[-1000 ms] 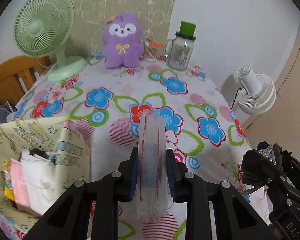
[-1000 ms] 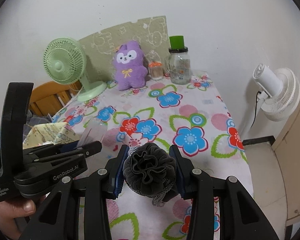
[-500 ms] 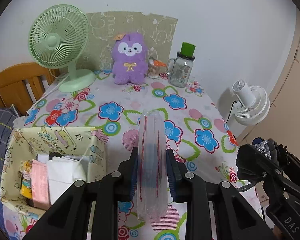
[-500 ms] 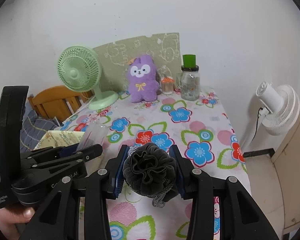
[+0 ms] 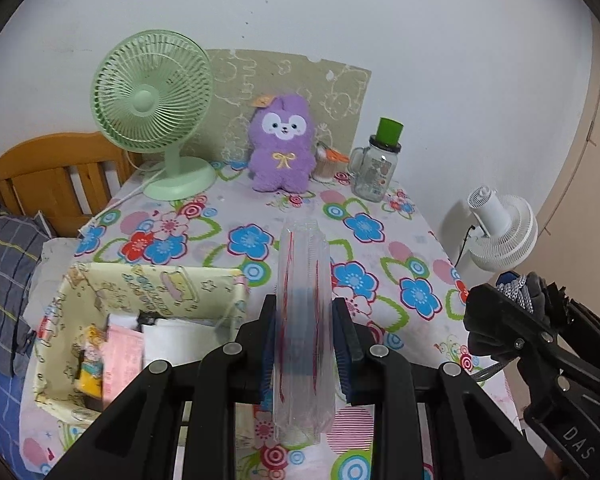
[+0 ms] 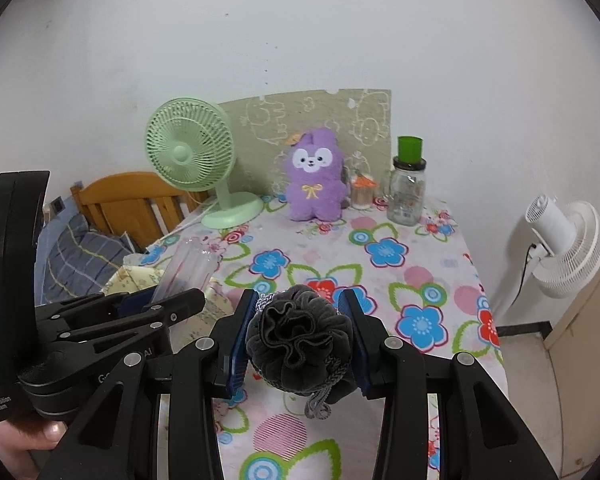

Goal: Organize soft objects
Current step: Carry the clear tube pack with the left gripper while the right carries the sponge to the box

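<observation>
"DAS" on my right gripper (image 6: 298, 338), clamped round a ruffled dark-grey fabric scrunchie (image 6: 298, 338); my left gripper (image 5: 305, 344) pinching a clear crinkly red-streaked plastic packet (image 5: 303, 320).

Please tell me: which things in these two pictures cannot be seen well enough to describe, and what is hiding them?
- Yellow fabric bin, left wrist view: its lower contents are covered by the left gripper.
- Clear plastic packet: what is inside cannot be read.
- Small orange-topped jar, right wrist view: partly hidden behind the purple plush toy, too small to identify.
- Dark ruffled puff: its back side is hidden between the right gripper jaws.
</observation>
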